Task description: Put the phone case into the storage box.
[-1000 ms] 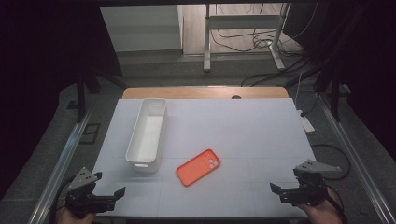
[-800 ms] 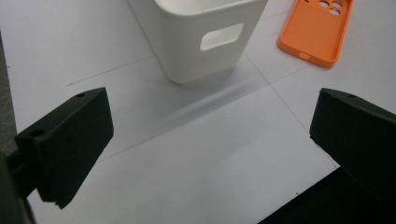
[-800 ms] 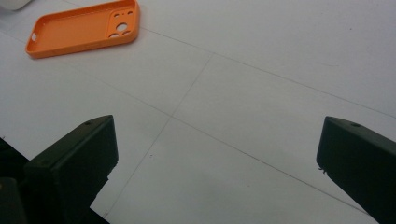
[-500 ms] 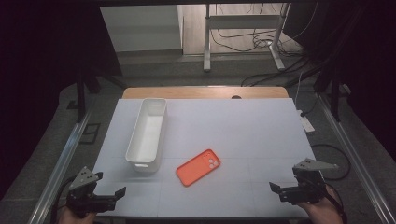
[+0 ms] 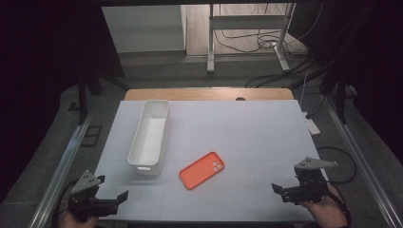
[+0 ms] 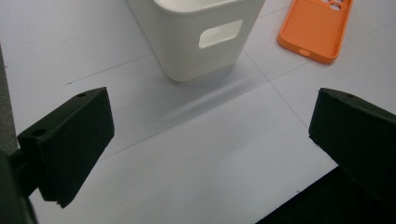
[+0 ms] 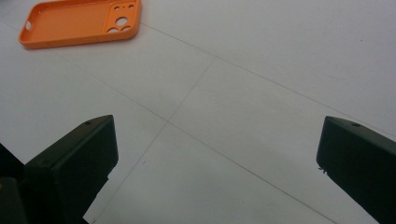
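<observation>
Case [image 5: 202, 170]: mid-table, beside bin [image 5: 149, 137] | left gripper [image 5: 107, 202], right gripper [image 5: 285, 190]: both spread, empty, at near edge | step: we judge approach pending | next: we reach for case

Orange phone case [image 5: 202, 170]; white bin [image 5: 150, 137]; black grippers [image 5: 115, 200]
</observation>
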Demonstrator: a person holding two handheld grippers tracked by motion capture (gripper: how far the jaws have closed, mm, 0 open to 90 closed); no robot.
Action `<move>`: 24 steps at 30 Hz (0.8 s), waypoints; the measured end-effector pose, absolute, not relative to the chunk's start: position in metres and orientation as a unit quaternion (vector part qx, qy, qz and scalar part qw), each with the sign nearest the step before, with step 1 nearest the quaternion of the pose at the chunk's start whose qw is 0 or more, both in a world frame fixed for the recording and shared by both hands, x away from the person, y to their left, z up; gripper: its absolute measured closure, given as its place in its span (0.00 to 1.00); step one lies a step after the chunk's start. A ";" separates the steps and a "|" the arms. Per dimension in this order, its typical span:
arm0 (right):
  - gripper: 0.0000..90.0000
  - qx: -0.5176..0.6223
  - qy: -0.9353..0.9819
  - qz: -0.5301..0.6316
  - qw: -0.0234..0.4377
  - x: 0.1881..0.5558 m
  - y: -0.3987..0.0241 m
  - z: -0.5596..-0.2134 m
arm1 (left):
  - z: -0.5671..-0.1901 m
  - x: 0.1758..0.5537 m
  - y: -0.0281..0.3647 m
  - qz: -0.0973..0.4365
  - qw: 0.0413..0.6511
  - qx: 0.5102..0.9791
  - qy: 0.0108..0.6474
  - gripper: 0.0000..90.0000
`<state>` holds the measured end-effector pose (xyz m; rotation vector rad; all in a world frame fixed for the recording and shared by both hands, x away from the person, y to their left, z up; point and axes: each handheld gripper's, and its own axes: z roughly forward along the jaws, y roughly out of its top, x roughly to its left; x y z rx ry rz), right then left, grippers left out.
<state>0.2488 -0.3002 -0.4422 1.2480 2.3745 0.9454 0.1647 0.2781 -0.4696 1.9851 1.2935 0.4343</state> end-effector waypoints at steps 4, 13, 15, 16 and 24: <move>0.00 0.429 0.828 0.328 0.151 0.253 -0.296 -0.441 | -0.470 0.165 0.277 0.169 0.356 0.771 0.501 0.01; 0.00 0.422 0.831 0.326 0.157 0.263 -0.288 -0.439 | -0.470 0.165 0.277 0.171 0.354 0.772 0.499 0.01; 0.00 0.420 0.832 0.327 0.157 0.265 -0.286 -0.439 | -0.470 0.165 0.277 0.171 0.354 0.772 0.499 0.01; 0.00 0.418 0.833 0.327 0.157 0.266 -0.285 -0.439 | -0.470 0.165 0.277 0.170 0.354 0.772 0.499 0.01; 0.00 0.409 0.839 0.325 0.155 0.277 -0.276 -0.440 | -0.470 0.165 0.277 0.170 0.354 0.772 0.499 0.01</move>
